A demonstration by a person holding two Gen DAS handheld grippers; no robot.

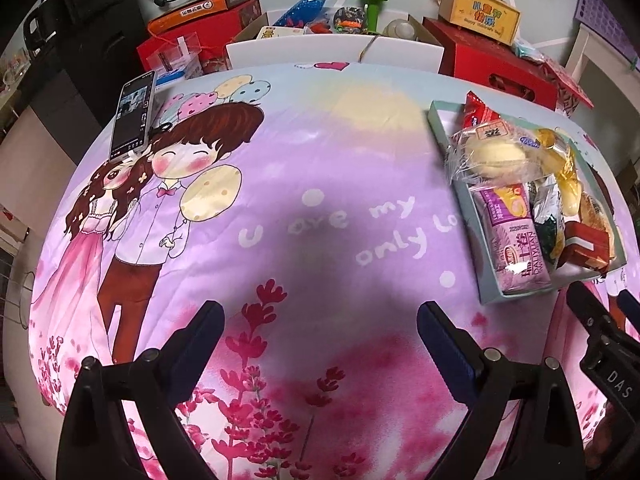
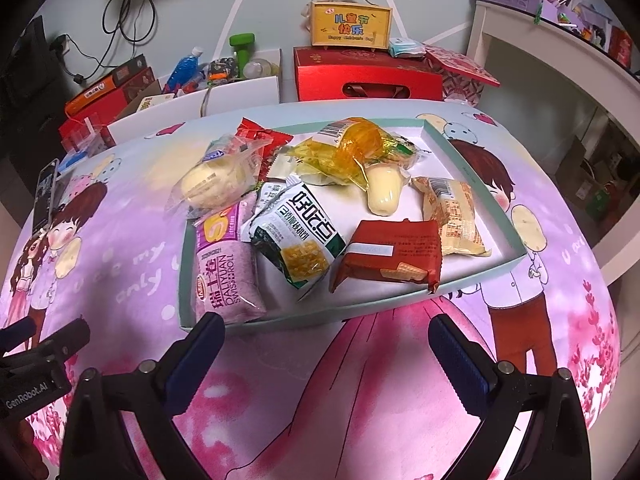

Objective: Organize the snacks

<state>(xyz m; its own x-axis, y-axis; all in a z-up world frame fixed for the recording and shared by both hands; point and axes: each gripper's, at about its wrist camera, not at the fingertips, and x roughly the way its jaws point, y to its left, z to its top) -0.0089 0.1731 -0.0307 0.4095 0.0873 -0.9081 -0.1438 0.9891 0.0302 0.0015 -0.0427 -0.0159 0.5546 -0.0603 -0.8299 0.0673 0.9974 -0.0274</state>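
**Snacks gathered in a shallow tray on a printed cloth**

Where the pale green tray [image 2: 472,152] rests on the cartoon-printed cloth [image 2: 360,400], piled with wrapped snacks: a purple Swiss roll pack [image 2: 226,264] along the left wall, beside it a green-and-white packet [image 2: 300,236], then a red wafer pack [image 2: 390,254] near the front rim. Behind these, a clear-wrapped bun [image 2: 216,178] overhanging the left edge, a yellow jelly wrapper [image 2: 356,148], and a beige cake packet [image 2: 452,216] toward the right.

Just in front of the tray, right gripper [image 2: 326,340], fingers spread wide, holding nothing. Further left, over bare cloth, left gripper [image 1: 320,328], likewise wide apart and empty. Propped at the cloth's far left, a phone [image 1: 134,114]. Beyond the table, red gift boxes [image 2: 368,76].
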